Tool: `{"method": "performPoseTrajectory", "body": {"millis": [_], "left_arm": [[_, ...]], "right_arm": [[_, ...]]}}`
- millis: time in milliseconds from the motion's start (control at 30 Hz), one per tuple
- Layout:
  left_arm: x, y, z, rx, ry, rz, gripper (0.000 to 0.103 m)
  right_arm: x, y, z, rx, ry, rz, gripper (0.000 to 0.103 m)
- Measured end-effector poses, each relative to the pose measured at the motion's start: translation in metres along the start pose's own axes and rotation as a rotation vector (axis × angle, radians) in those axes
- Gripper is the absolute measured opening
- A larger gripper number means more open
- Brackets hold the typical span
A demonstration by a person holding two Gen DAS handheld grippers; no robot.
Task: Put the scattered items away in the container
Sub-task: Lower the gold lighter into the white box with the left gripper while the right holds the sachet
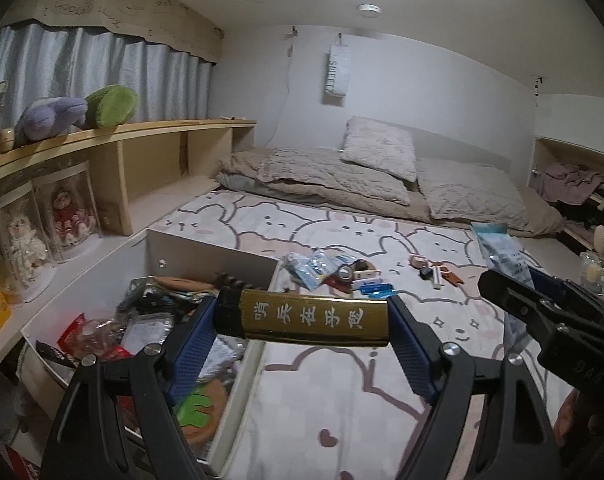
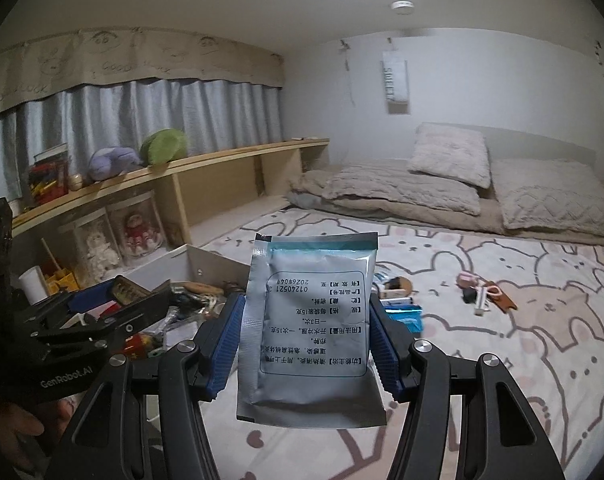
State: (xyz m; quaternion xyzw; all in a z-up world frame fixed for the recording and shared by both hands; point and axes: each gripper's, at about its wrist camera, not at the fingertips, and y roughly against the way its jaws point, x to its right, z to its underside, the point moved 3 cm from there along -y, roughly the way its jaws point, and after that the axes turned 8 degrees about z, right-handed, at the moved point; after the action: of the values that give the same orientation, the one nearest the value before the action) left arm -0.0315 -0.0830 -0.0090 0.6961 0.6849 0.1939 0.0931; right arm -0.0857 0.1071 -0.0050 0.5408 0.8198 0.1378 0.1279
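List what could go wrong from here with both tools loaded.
1. The left tool grips the gold lighter only by its ends above the rim of the white box; released here, it might land on the bedsheet.
2. The packet in the right tool is soft and bowed, so it could slip.
3. The box looks crowded, so added items may slide out.

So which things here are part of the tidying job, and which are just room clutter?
Part of the job:
- gold lighter in left gripper
- medicine sachet in right gripper
- white drawer box, already holding odds and ends
- scattered small items on the bunny blanket

Just lying about:
- plush toys on the shelf
- pillows
- boxed dolls
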Motion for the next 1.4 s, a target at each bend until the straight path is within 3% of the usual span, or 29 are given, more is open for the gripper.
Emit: {"method": "performPoseTrajectory", "body": {"millis": [833, 1400], "left_arm": [[-0.137, 0.032, -0.025, 0.057, 0.052, -0.170, 0.082], [-0.172, -0.012, -0.059, -0.005, 0.035, -0.121, 0.082]], "right_arm": [[-0.113, -0.057, -0.009, -0.033, 0.126, -0.165, 0.060], [-0.155, -0.113, 0.001, -0.171, 0.122, -0.323, 0.060]]}}
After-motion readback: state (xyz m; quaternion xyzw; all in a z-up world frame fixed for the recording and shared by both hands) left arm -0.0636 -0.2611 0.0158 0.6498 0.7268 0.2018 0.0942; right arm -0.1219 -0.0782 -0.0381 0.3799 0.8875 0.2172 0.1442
